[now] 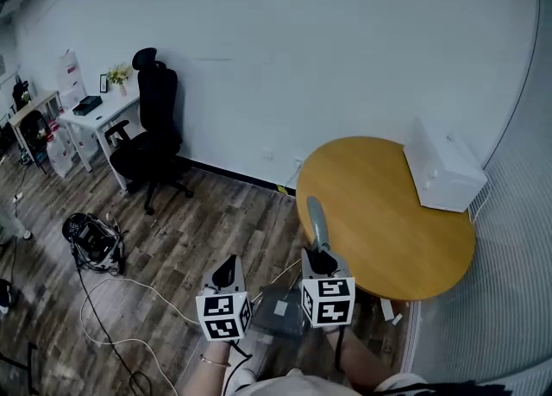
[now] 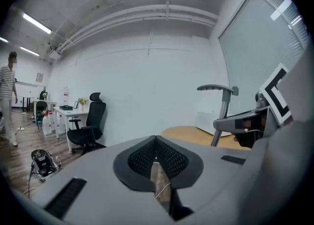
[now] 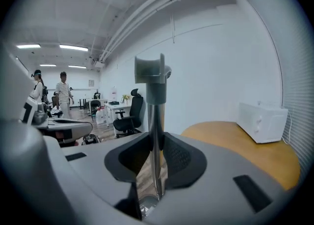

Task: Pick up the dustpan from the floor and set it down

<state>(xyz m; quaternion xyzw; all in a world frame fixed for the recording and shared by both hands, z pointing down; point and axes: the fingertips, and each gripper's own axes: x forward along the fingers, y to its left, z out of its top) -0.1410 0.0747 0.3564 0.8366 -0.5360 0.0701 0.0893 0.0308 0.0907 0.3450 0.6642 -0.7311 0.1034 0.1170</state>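
Note:
My right gripper (image 1: 321, 258) is shut on the dustpan's thin metal handle (image 1: 317, 222), which rises upright out of the jaws to a grey grip at the top. In the right gripper view the handle (image 3: 155, 121) runs straight up between the pads (image 3: 179, 158). The grey pan (image 1: 280, 315) hangs low between the two grippers, above the wooden floor. My left gripper (image 1: 226, 272) is raised beside it on the left, its pads (image 2: 171, 158) meeting at the tips with nothing in them. The handle (image 2: 223, 106) also shows to the right in the left gripper view.
A round wooden table (image 1: 379, 213) stands just right of the grippers, with a white box (image 1: 442, 166) on its far side. A black office chair (image 1: 151, 140) and a white desk (image 1: 95, 114) stand by the back wall. Cables (image 1: 95, 243) lie on the floor at the left. People (image 3: 63, 94) stand far off.

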